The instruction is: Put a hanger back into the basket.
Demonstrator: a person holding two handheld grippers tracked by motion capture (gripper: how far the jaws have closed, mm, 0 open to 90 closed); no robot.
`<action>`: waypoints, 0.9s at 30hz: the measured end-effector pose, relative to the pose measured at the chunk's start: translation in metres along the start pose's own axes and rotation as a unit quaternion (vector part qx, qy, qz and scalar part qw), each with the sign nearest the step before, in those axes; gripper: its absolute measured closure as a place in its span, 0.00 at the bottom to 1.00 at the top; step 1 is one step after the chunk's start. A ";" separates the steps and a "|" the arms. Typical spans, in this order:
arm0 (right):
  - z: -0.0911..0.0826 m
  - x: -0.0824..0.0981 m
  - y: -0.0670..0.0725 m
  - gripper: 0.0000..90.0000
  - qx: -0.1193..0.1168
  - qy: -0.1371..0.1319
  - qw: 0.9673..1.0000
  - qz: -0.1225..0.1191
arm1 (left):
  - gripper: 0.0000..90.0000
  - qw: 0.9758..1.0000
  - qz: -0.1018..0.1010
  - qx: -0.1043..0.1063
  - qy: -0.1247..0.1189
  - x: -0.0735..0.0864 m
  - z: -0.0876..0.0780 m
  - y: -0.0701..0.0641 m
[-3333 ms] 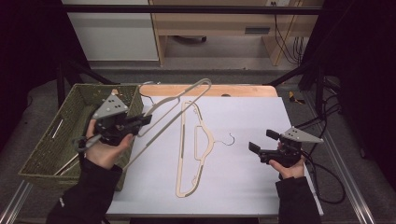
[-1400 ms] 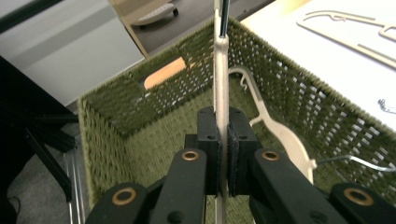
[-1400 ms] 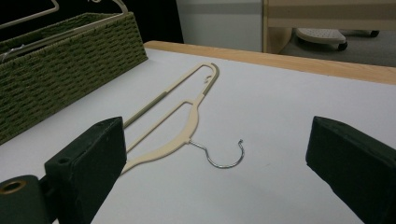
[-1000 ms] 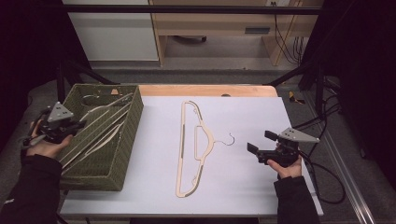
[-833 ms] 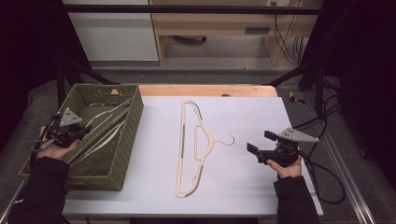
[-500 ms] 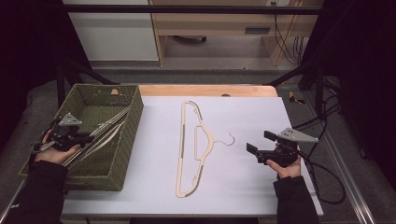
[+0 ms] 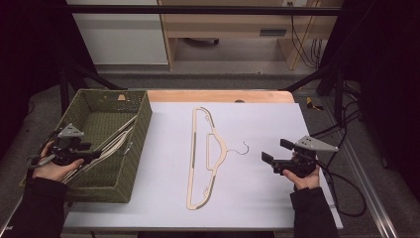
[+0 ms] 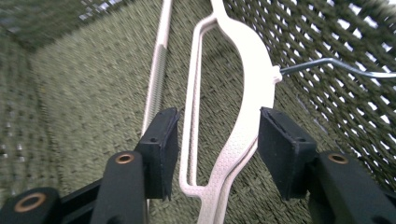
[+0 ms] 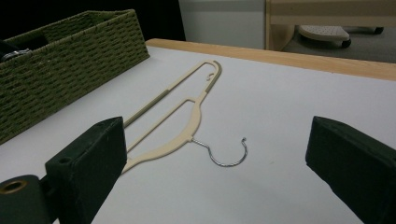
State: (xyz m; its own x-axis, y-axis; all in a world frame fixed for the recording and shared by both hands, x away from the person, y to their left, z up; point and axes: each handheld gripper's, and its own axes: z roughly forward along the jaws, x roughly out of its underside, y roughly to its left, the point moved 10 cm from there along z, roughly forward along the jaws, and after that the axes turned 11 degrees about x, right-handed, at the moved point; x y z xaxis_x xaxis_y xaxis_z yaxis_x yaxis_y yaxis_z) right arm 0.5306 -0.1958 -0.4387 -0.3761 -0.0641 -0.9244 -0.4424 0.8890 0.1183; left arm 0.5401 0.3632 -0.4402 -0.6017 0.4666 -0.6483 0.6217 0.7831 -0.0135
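A beige hanger point(image 7: 192, 153) with a metal hook lies flat in the middle of the white table point(image 7: 257, 208). A second, white hanger point(image 7: 116, 139) rests inside the green woven basket point(image 7: 136, 148) at the left. My left gripper point(image 7: 96, 151) is down in the basket, open. In the left gripper view the white hanger point(image 8: 250, 60) runs between its spread jaws point(image 8: 217, 135), unclamped. My right gripper point(image 7: 273, 151) hovers open over the table's right side. It points at the beige hanger point(image 9: 187, 122), about a hand's width away, with nothing between its jaws point(image 9: 219, 140).
The basket point(image 9: 60, 65) takes up the table's left edge and hangs slightly past it. A wooden strip point(image 7: 218, 95) borders the far edge. Cables point(image 7: 341, 193) trail off the right side behind my right hand.
My left gripper carried the white hanger from over the table into the basket and sank toward its near end. Its jaws now stand apart. The right gripper has stayed still.
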 end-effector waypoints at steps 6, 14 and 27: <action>0.000 0.000 0.001 0.07 0.001 0.002 1.000 -0.001 | 0.37 0.995 -0.006 -0.025 -0.097 -0.029 -0.028 -0.009; 0.001 -0.001 0.002 0.07 -0.003 -0.004 1.000 -0.004 | 0.17 0.977 0.004 -0.014 -0.211 -0.073 -0.047 -0.058; 0.010 0.000 0.004 0.12 -0.006 -0.002 1.000 -0.015 | 0.08 0.961 0.032 0.034 -0.272 -0.106 -0.012 -0.139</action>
State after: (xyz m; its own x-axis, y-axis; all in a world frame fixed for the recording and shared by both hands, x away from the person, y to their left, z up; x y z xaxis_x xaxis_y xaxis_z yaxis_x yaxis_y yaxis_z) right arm 0.5367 -0.1876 -0.4419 -0.3598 -0.0897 -0.9287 -0.4633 0.8811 0.0944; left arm 0.5112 0.2097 -0.3601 -0.2217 0.2139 -0.9514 0.6905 0.7234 0.0018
